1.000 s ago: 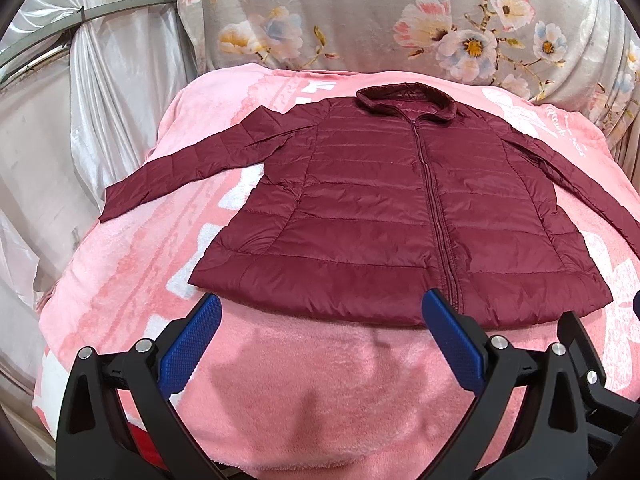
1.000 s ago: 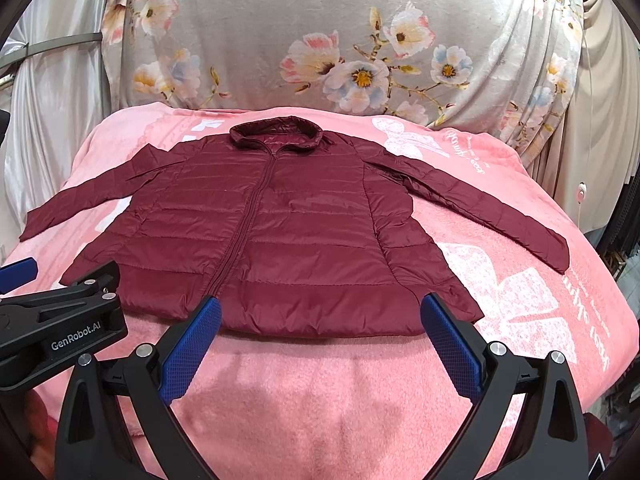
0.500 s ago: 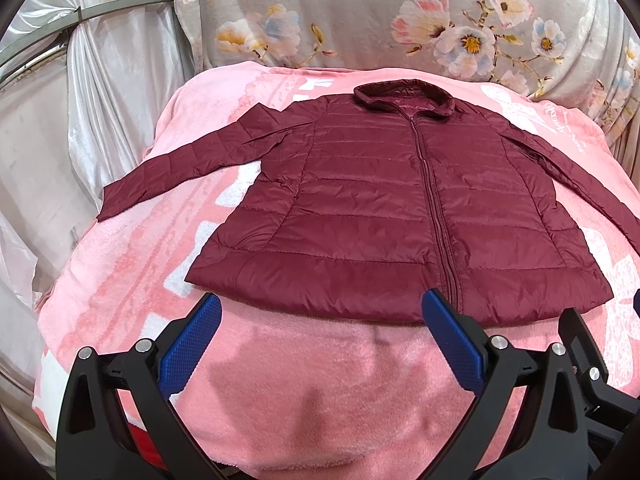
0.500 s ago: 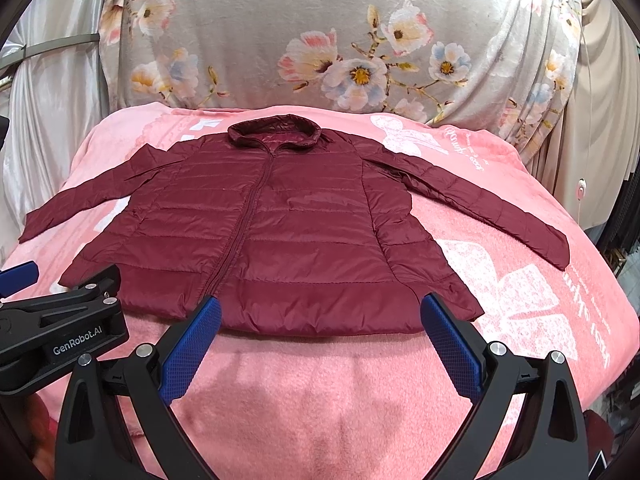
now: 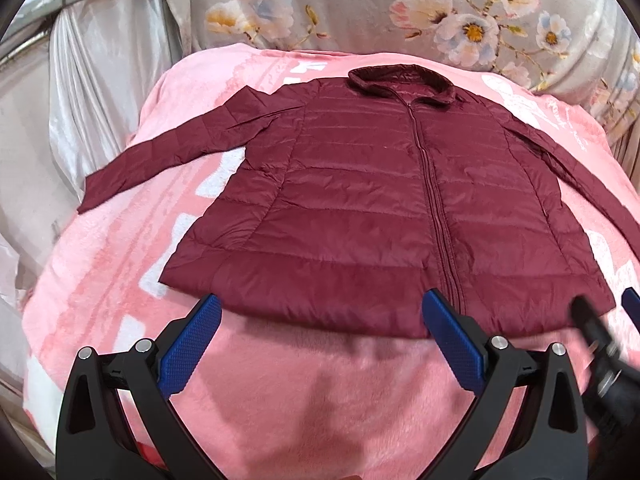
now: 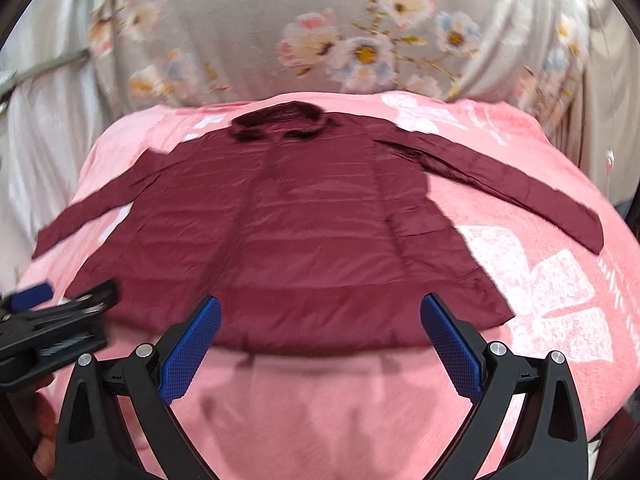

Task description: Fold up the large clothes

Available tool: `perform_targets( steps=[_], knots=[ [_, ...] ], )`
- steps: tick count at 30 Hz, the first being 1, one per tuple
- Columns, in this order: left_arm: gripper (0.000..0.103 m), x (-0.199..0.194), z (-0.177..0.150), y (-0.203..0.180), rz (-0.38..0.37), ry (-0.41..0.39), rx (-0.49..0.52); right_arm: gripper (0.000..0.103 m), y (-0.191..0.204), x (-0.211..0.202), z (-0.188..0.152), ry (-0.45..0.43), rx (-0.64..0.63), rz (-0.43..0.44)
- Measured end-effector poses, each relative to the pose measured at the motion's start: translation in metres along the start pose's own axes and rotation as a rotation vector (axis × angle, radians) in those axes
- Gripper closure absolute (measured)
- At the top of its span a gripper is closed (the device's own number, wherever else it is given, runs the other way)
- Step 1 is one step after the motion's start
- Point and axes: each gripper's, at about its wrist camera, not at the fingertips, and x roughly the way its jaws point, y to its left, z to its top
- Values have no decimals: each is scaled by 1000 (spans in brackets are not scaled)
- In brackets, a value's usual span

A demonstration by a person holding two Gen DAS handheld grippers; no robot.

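Note:
A maroon quilted puffer jacket (image 5: 360,208) lies flat and zipped on a pink blanket (image 5: 304,392), collar at the far side, both sleeves spread out. It also shows in the right wrist view (image 6: 312,240), blurred. My left gripper (image 5: 320,312) is open and empty, hovering just before the jacket's near hem, left of the zip. My right gripper (image 6: 320,312) is open and empty over the near hem, toward its right half. Each gripper shows at the edge of the other's view.
The pink blanket covers a raised bed-like surface that drops off at the left, right and near edges. A grey floral curtain (image 5: 400,8) hangs behind it. Silvery drapes with a metal rail (image 5: 80,60) stand at the left.
Both grippers have moved forward toward the jacket's hem, so the jacket looks larger. The right wrist view is now motion-blurred and tilted lower. The jacket has not moved.

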Motion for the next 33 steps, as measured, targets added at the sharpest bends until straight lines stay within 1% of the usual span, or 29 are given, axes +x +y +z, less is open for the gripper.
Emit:
perform_targets(
  steps=[3, 6, 7, 9, 11, 13, 15, 16, 17, 18, 19, 22, 23, 24, 25, 26, 27, 29, 30, 31, 32, 33],
  knots=[
    [5, 9, 9, 5, 21, -14, -12, 5, -53, 23, 13, -16, 94, -83],
    [5, 22, 17, 10, 51, -14, -26, 5, -121, 42, 25, -56, 215, -170],
    [5, 24, 19, 12, 54, -12, -28, 5, -140, 47, 28, -61, 246, -193],
    [5, 35, 25, 13, 67, -3, -34, 5, -195, 61, 33, -59, 341, -258],
    [5, 44, 31, 13, 75, 3, -38, 5, -238, 74, 34, -53, 434, -280],
    [5, 53, 38, 12, 80, 5, -45, 7, -288, 93, 31, -36, 563, -258],
    [5, 60, 42, 12, 81, 9, -47, 18, -321, 110, 26, -6, 666, -240],
    [5, 64, 44, 11, 84, 11, -48, 20, -342, 121, 22, 14, 738, -221],
    [5, 70, 48, 11, 89, 14, -50, 23, -352, 127, 19, 24, 781, -213],
    [5, 73, 51, 11, 91, 15, -52, 24, -361, 131, 16, 14, 816, -202],
    [5, 77, 54, 11, 95, 17, -56, 25, -369, 133, 18, -21, 834, -201],
    [5, 89, 63, 13, 114, 21, -62, 35, -381, 140, 25, -40, 834, -255],
    [5, 91, 65, 14, 120, 20, -64, 44, -385, 144, 28, -44, 843, -267],
    [5, 94, 68, 15, 124, 19, -66, 59, -392, 150, 31, -50, 855, -280],
    [5, 98, 72, 16, 130, 19, -70, 68, -398, 155, 35, -56, 862, -296],
    [5, 101, 74, 18, 134, 19, -73, 82, -405, 157, 38, -59, 862, -307],
    [5, 104, 77, 21, 142, 19, -79, 93, -409, 160, 42, -61, 855, -315],
    [5, 111, 82, 26, 155, 24, -89, 96, -411, 167, 58, -74, 824, -325],
    [5, 115, 85, 29, 162, 27, -96, 96, -405, 165, 72, -96, 789, -331],
    [5, 119, 89, 34, 172, 33, -107, 96, -392, 162, 90, -127, 739, -317],
    [5, 122, 91, 37, 178, 34, -115, 96, -377, 155, 99, -155, 690, -293],
    [5, 124, 94, 42, 186, 34, -127, 97, -352, 150, 119, -188, 613, -250]
  ],
)
